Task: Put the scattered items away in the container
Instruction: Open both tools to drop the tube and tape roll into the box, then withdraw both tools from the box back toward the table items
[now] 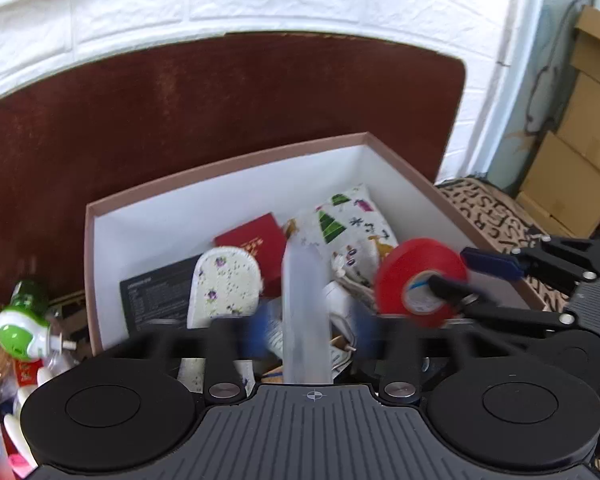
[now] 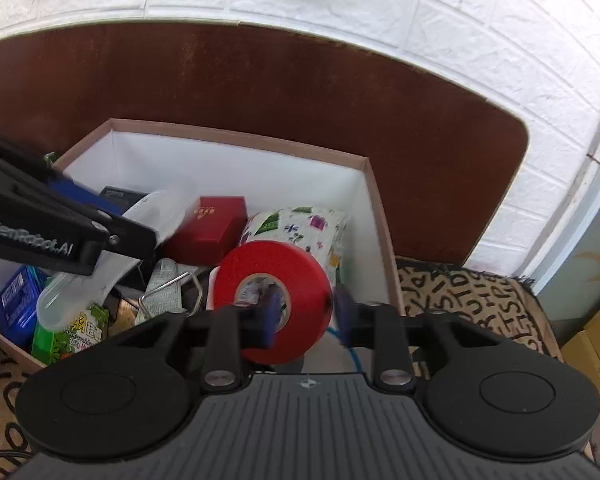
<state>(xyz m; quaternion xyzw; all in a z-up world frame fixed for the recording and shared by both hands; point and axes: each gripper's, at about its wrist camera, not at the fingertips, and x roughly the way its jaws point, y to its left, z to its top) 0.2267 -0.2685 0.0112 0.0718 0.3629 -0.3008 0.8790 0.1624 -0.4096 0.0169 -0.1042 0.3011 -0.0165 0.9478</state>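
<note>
Inside my pinkish-brown box (image 2: pixel 244 139) with its white walls, the tape roll (image 2: pixel 274 280) is bright red. Behind it lies a white pouch (image 2: pixel 300 226) printed with green trees (some purple bits too), beside a dark red case (image 2: pixel 212 232); blue packet (image 2: pixel 16 304) at the box's left.

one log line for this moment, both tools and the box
left tool: holding translucent case over box | right tool: gripping red tape roll over box | neither item released

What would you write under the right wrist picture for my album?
The right tool carries a red tape roll over the box of tidied things.
</note>
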